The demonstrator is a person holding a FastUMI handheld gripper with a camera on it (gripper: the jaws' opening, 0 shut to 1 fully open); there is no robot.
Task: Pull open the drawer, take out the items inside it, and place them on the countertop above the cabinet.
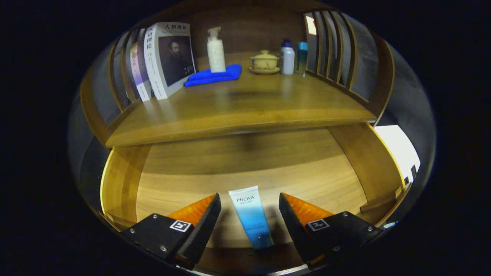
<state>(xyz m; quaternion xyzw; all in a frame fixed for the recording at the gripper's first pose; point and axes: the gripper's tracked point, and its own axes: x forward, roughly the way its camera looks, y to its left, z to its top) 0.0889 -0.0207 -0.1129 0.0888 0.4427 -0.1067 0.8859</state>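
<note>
Lying in the open drawer (126, 184), a tube (251, 216) sits untouched between the gripper (250, 203)'s spread fingers

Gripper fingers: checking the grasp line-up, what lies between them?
In the gripper view, the tube lies on the drawer floor between the open fingers, untouched.

Glossy wooden drawer (122, 188), plastic tube (251, 218)

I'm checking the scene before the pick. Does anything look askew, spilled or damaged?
Nothing stands out. The tube lies flat in the open drawer, between the open gripper fingers and untouched. On the countertop the pump bottle stands on the blue cloth.
</note>
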